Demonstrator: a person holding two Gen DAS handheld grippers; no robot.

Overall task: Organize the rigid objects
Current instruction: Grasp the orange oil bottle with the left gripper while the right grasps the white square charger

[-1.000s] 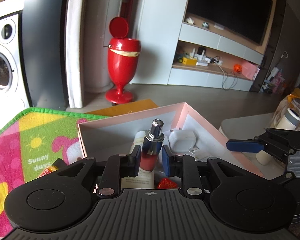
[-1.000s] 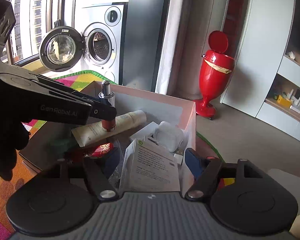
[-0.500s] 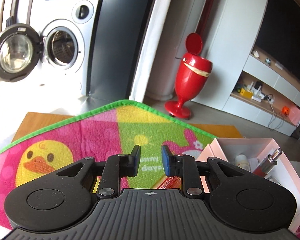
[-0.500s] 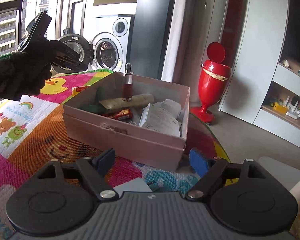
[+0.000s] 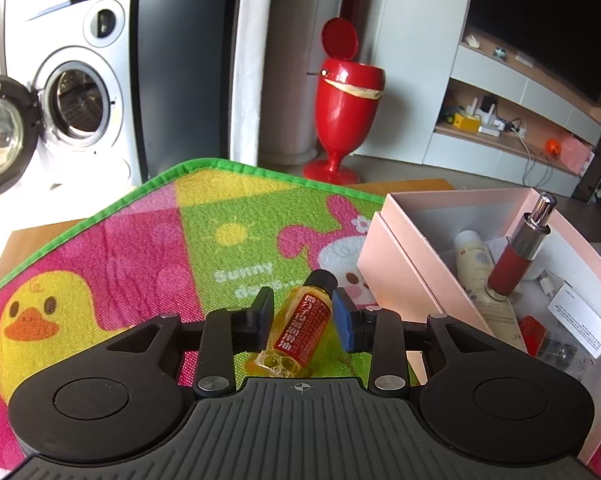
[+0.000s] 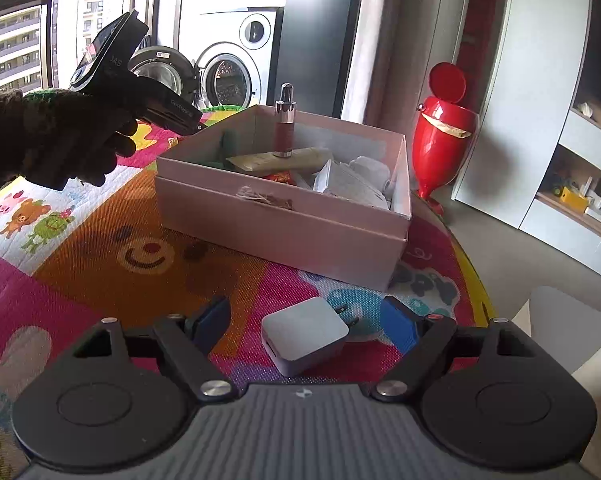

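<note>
Now both grippers are lowered over loose things beside the pink box [image 6: 284, 220]. The left gripper [image 5: 302, 318] has its jaws open around a small yellow bottle [image 5: 300, 326] lying tilted on the play mat [image 5: 140, 264], left of the box; the pads look just apart from it. Close slowly on the label part. The right gripper [image 6: 304, 322], jaws wide open and holding nothing, frames a white charger [image 6: 302, 334] in front of the box; center it before closing.

Left claw [image 5: 302, 314] black with ribbed grey housing, round discs, silver screws, blue pads [image 5: 342, 318], right claw [image 6: 306, 324] alike with blue pads [image 6: 396, 326], dark knit glove [image 6: 56, 140] upper left, green cuff
</note>
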